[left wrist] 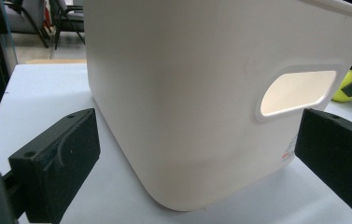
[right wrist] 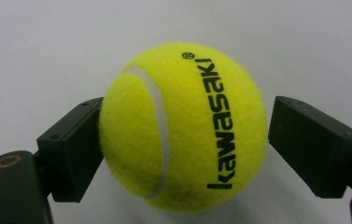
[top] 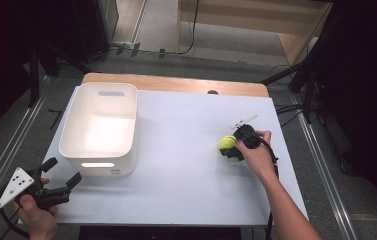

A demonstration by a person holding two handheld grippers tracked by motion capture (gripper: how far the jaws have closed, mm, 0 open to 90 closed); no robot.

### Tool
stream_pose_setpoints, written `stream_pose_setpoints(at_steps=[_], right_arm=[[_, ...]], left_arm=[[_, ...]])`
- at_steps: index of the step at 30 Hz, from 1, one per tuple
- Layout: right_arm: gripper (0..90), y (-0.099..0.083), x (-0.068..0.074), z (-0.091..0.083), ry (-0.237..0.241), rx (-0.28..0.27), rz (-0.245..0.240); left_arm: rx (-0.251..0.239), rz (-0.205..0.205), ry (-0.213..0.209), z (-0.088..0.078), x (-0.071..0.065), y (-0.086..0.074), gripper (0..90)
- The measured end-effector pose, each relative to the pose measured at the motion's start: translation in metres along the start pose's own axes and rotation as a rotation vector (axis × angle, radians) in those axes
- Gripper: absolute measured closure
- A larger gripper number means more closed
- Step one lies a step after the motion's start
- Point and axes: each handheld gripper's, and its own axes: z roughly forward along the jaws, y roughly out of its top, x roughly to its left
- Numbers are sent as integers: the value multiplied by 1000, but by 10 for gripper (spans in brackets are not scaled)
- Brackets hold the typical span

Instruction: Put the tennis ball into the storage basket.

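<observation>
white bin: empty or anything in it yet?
Empty. The high view looks down into the white bin and shows bare floor inside; the tennis ball sits out on the table, between the right gripper jaws.

High view looks down and forward over your surface. Your left hand-held gripper camera faces bin close up. Right one sits very near ball. Left view and high view share bin, ball.

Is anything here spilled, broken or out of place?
Nothing stands out. The white bin stands upright on the table, and the tennis ball sits between the right gripper's jaws, looking undamaged.
</observation>
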Motion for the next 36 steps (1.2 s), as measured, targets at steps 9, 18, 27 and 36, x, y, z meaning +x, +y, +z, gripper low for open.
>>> stream_pose_setpoints(at_steps=[9, 18, 27, 36], right_arm=[[197, 3, 1, 7, 24, -4, 14], [234, 7, 4, 5, 30, 0, 0], [234, 15, 10, -7, 33, -24, -18], [235, 30, 25, -18, 58, -56, -63]], left_arm=[[0, -1, 0, 0, 0, 0, 2], [0, 1, -2, 0, 0, 0, 2], [0, 0, -3, 0, 0, 0, 2], [-1, -1, -6, 0, 0, 0, 2]])
